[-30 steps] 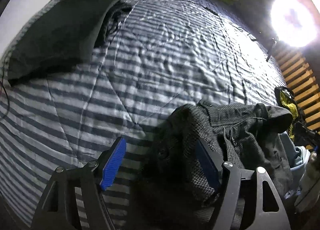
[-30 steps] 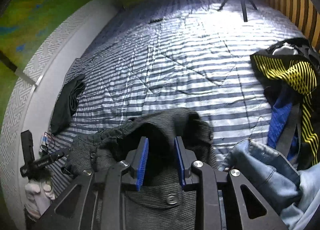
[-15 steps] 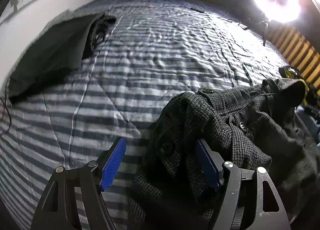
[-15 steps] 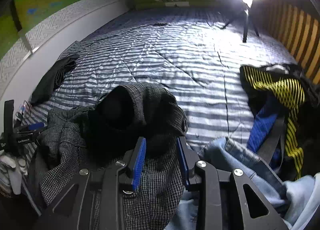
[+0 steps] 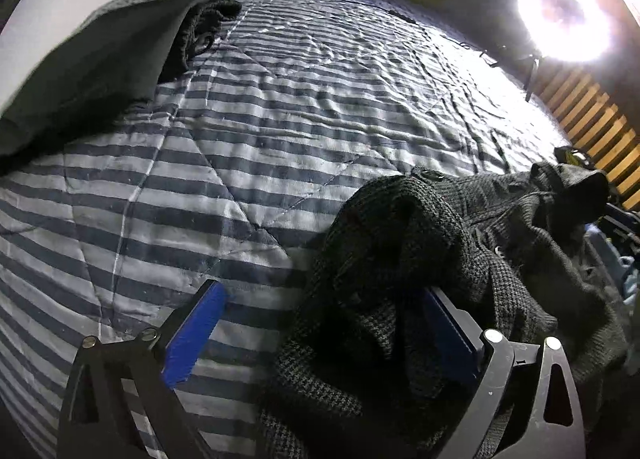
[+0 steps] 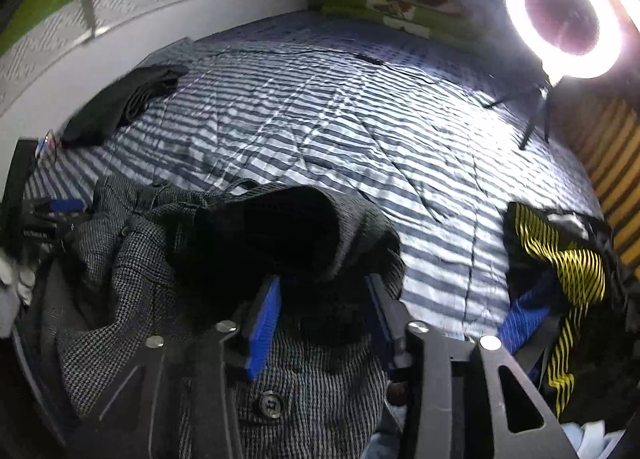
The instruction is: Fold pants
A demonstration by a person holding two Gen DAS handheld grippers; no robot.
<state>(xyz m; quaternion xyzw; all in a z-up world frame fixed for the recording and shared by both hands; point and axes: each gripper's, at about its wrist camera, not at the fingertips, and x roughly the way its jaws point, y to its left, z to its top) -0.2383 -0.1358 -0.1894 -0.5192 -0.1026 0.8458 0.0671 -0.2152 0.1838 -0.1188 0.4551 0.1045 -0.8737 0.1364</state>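
While both jaws are opening, the left gripper [image 5: 320,331] stands wide, the crumpled dark grey houndstooth woven pants [image 5: 420,259] draped against its 3 o'clock finger. The right gripper [image 6: 320,315] straddles their bunched waistband on the blue-and-white striped quilted bedspread [image 6: 340,131].

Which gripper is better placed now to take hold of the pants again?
Probably the right gripper: the pants lie between both opening pads. The left gripper, also opening, has cloth only at one pad.
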